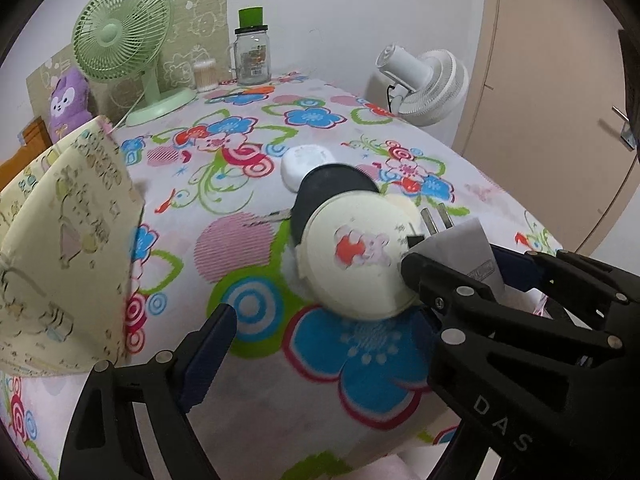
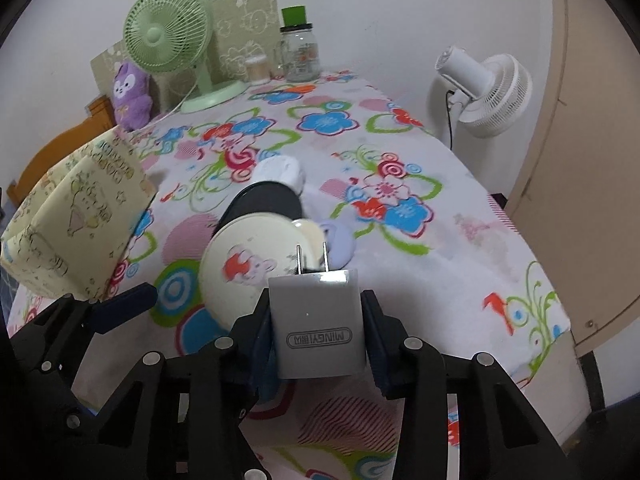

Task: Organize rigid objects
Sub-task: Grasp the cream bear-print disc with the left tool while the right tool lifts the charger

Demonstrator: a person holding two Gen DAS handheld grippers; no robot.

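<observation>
Jaws of the right gripper are closed on a grey charger plug, pressing its two side faces at the lower centre of the right wrist frame. The plug's long axis runs along the fingers, and its two flat metal prongs point forward and up, away from the camera. Its upper face carries a framed label that reads "MINGYI" upside down, followed by characters I cannot read. In the left wrist frame a finger of this gripper shows the letters "DAS".

Jaws of the left gripper stand wide apart with nothing between them; one blue-padded finger sits at lower left of its frame.

Just beyond the prongs lies a cream round case with a pink and red cartoon print, leaning on a dark round item; a white oval case lies behind, and a small lilac item to the right. All rest on the flower-printed worktop. At frame left stands a pale yellow patterned box. Along the far edge are a green fan, a purple plush, a glass jar with a green lid, and a white fan at upper right.
</observation>
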